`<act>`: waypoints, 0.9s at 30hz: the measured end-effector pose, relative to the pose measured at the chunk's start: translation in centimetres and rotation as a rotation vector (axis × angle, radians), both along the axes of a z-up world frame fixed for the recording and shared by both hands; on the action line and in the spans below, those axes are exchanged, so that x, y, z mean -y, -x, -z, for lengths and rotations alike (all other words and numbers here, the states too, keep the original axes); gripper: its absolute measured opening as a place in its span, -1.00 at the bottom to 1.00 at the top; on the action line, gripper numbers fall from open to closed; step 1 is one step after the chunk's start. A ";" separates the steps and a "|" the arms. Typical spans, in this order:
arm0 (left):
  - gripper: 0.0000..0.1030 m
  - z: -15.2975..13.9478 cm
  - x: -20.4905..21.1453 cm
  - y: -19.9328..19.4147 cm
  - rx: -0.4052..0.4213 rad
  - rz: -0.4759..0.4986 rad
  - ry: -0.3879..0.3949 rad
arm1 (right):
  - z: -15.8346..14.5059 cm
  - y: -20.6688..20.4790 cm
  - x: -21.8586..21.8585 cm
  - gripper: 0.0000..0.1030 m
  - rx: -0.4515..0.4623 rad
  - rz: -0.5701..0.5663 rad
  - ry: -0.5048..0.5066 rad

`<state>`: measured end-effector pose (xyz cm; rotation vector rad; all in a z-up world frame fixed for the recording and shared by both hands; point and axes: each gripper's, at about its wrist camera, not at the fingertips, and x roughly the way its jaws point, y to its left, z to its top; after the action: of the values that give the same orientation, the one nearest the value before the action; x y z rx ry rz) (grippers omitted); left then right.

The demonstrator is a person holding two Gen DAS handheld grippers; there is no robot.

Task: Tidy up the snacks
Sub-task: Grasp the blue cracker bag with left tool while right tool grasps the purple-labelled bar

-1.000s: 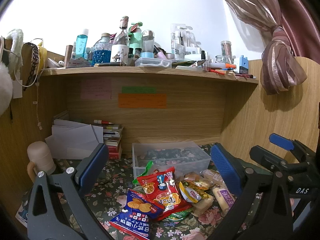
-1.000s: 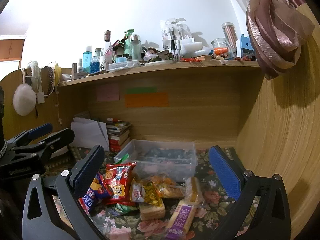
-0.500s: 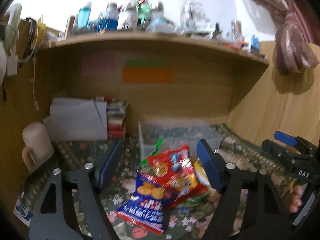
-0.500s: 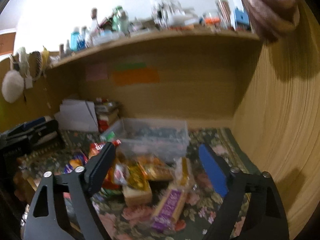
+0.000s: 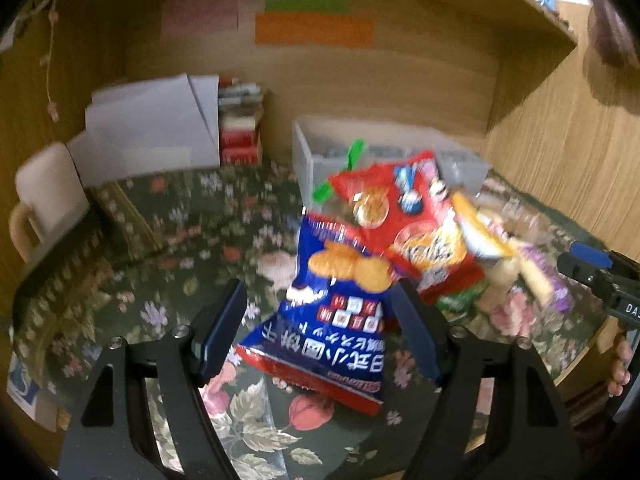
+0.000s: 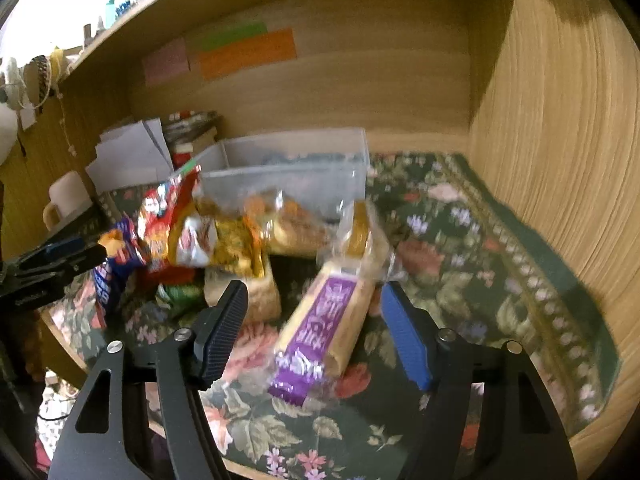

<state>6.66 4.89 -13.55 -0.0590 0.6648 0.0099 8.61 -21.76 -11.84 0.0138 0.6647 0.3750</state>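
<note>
A pile of snacks lies on the floral cloth in front of a clear plastic bin [image 5: 460, 160] [image 6: 288, 172]. My left gripper [image 5: 320, 328] is open, its fingers on either side of the near end of a blue cracker bag [image 5: 328, 312]. A red snack bag [image 5: 404, 216] lies behind it. My right gripper [image 6: 316, 328] is open, its fingers on either side of a purple-labelled bread bar [image 6: 320, 320]. Beside the bar lie a yellow packet [image 6: 228, 240] and a wrapped bun [image 6: 296, 224]. Both views are blurred.
A cream mug [image 5: 44, 196] and white papers [image 5: 148, 128] with stacked books [image 5: 240, 120] stand at the left. A wooden side wall [image 6: 560, 120] closes the right. The right gripper shows at the left view's right edge [image 5: 600, 272].
Both grippers have tilted down and moved forward to the pile. The left one now straddles the blue bag, the right one the purple-labelled bar. Their jaws have narrowed a little but stay open.
</note>
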 end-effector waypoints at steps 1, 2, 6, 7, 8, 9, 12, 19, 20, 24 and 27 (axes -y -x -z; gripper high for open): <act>0.59 0.4 -0.1 -0.2 -0.009 0.003 0.006 | 0.5 -0.2 -0.1 0.28 -0.014 0.000 -0.001; 0.67 0.6 -0.1 -0.3 -0.012 0.002 0.008 | 0.8 -0.3 -0.1 0.28 -0.027 0.000 -0.001; 0.74 1.4 0.1 -0.9 -0.014 0.013 0.000 | 1.8 -1.0 -0.4 0.22 -0.071 -0.002 -0.003; 0.74 1.6 0.2 -1.1 -0.018 0.020 0.000 | 2.0 -1.3 -0.5 0.19 -0.082 -0.002 -0.002; 0.74 1.7 0.2 -1.3 -0.024 0.027 0.000 | 2.3 -1.6 -0.5 0.16 -0.091 -0.002 0.000; 0.74 1.8 0.3 -1.5 -0.027 0.034 0.001 | 2.5 -1.8 -0.6 0.15 -0.097 -0.001 0.003; 0.70 2.5 0.6 -2.2 -0.041 0.039 -0.011 | 3.3 -2.7 -0.8 0.11 -0.122 0.000 0.008; 0.25 3.3 0.5 -2.7 -0.059 0.053 0.011 | 3.7 -3.2 -1.6 0.00 -0.091 0.007 0.060; 0.24 3.2 0.5 -2.7 -0.055 0.049 0.010 | 3.7 -3.3 -1.7 -0.01 -0.087 0.007 0.065; 0.19 2.8 0.3 -2.5 -0.045 0.036 0.014 | 3.6 -3.1 -1.9 -0.13 -0.079 -0.012 0.078; 0.19 2.5 0.2 -2.1 -0.027 0.022 0.013 | 3.5 -2.8 -1.9 -0.14 -0.080 -0.030 0.071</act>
<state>8.76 4.67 -16.01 -0.0637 0.6922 -0.0149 11.39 -19.84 -15.29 -0.0486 0.7579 0.3810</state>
